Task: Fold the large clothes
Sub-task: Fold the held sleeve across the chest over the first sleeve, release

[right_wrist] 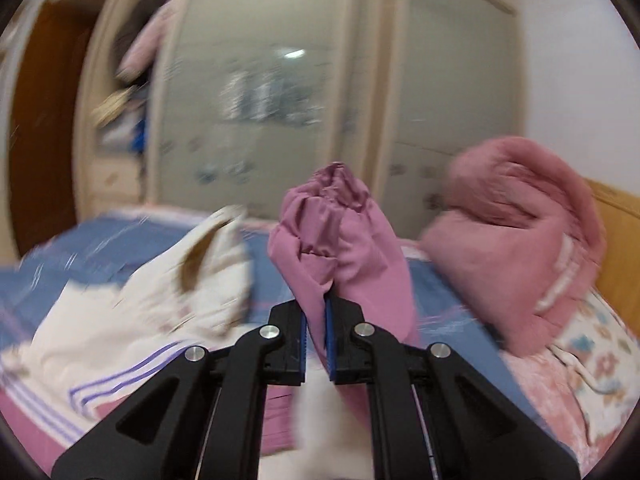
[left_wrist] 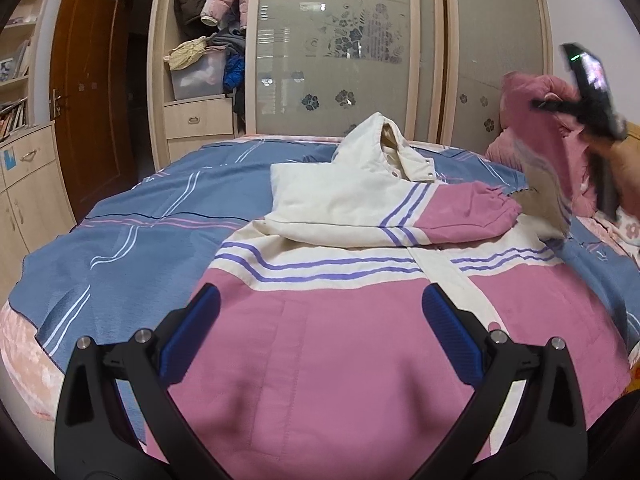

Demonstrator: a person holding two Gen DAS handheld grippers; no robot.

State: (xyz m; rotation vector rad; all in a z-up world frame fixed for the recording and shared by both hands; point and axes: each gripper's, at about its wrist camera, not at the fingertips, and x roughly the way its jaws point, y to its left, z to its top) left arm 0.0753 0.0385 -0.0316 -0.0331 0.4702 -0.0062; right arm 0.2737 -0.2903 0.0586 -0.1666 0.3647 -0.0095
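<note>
Closest to my left lens, the left gripper [left_wrist: 320, 312] stands wide apart, its blue pads [left_wrist: 200, 320] hovering over the pink lower body of the jacket [left_wrist: 320, 360] with nothing between them. I can't tell whether they touch the cloth. The jacket lies spread on the bed [left_wrist: 120, 240], cream above, pink below, with purple stripes across the chest. One sleeve [left_wrist: 460, 212] is folded across the chest, and the hood [left_wrist: 384, 140] stands up beyond it.

On my right lens, the right gripper [right_wrist: 316, 320] is clamped tight on the other sleeve's [right_wrist: 344, 240] pink cuff, which rises bunched above the pads. This view is smeared with motion; the left one is sharp.

Only the left view shows the right gripper from outside [left_wrist: 552, 106], raised at the far right with that sleeve hanging from it over the bed. Only the right view shows clearly the pink quilt [right_wrist: 520, 248] bundled against the headboard [right_wrist: 616, 240]. Both show the wardrobe [left_wrist: 340, 60] behind.
</note>
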